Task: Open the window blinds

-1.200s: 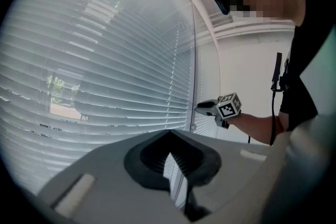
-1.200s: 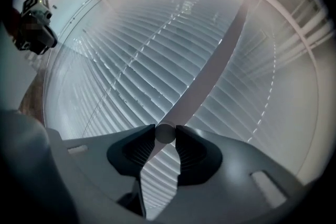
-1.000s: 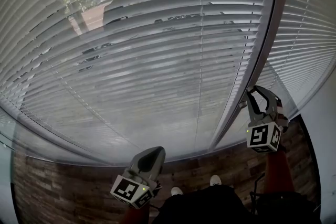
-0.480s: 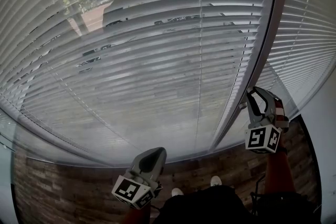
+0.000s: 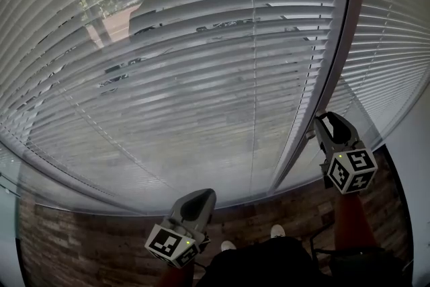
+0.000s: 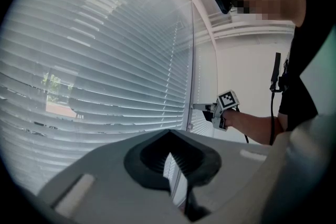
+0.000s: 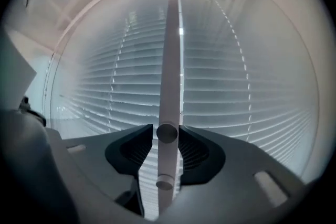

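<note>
White slatted blinds (image 5: 201, 77) cover the window, their slats tilted so the street shows through dimly. My right gripper (image 5: 327, 119) is at the white upright frame (image 5: 322, 77) between two blinds. In the right gripper view the white tilt wand (image 7: 169, 86) runs upright between my right gripper's (image 7: 168, 136) jaws, which have just been opening; a thin gap shows beside the wand. My left gripper (image 5: 201, 195) hangs lower, shut and empty, pointing at the blinds (image 6: 105, 71). The left gripper (image 6: 169, 134) view also shows the right gripper (image 6: 202, 107) reaching to the frame.
Dark wood planking (image 5: 80, 238) lies below the window. A white wall (image 5: 416, 158) closes in on the right. My shoes (image 5: 275, 232) stand close under the sill. A second blind (image 5: 396, 44) hangs right of the frame.
The right gripper has rolled about its own axis in place, so its marker cube now faces differently. The left gripper has kept still.
</note>
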